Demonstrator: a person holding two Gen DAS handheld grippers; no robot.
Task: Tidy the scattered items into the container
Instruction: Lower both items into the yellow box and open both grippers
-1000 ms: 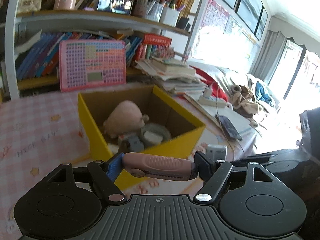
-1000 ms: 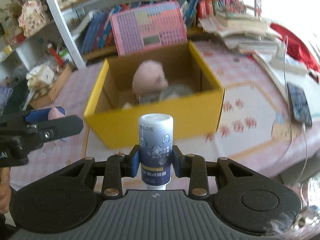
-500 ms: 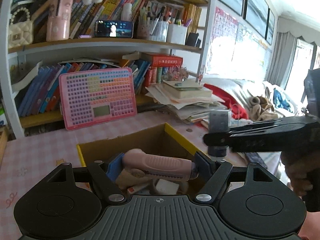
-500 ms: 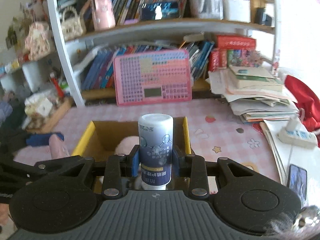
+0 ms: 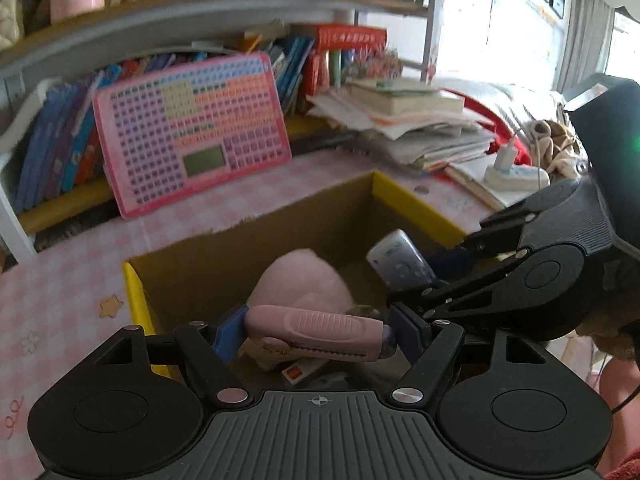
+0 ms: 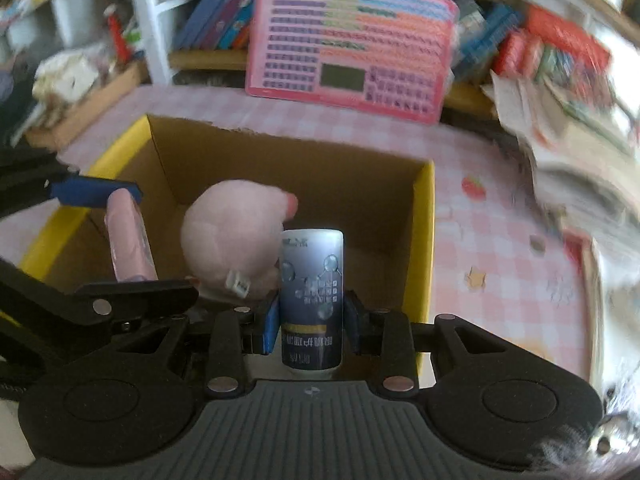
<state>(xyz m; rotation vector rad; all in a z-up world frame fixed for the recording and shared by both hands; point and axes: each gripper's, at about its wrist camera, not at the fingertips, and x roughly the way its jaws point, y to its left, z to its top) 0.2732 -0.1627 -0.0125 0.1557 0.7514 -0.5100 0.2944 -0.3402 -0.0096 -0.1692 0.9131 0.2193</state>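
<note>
- Left wrist view: my left gripper [image 5: 316, 330] is clamped on the pink utility knife [image 5: 314, 332], gripped end to end so it lies crosswise between the blue pads. I judge that grip suits a plain release — parting the fingers should let it fall flat.
- The knife hangs over the open yellow cardboard box [image 5: 416, 210], just above the pink plush toy [image 5: 300, 280] that already lies inside, so I read this as the drop stage of the tidying.
- My right gripper [image 5: 424, 276] enters from the right side of this view, over the box's right wall, with the white bottle [image 5: 400, 262] tilted in its grip above the box interior.
- Under the knife I can make out a small card with a red patch and something grey on the box floor — both are half covered by my gripper and I cannot name them.
- Right wrist view: my right gripper [image 6: 310, 320] is closed on the white bottle [image 6: 312, 300], one pad on each side of its printed body, cap pointing away from the camera. It is held over the box [image 6: 426, 240], close beside the plush toy [image 6: 232, 236].
- At the left, the left gripper's blue pad [image 6: 96, 192] and the pink utility knife [image 6: 128, 236] hang inside the box's left half, so the two loads are apart and should not collide on release.
- The bottle hides the box floor right below it; the bookshelf [image 6: 520, 40] and the paper stacks at the right are smeared by blur.
</note>
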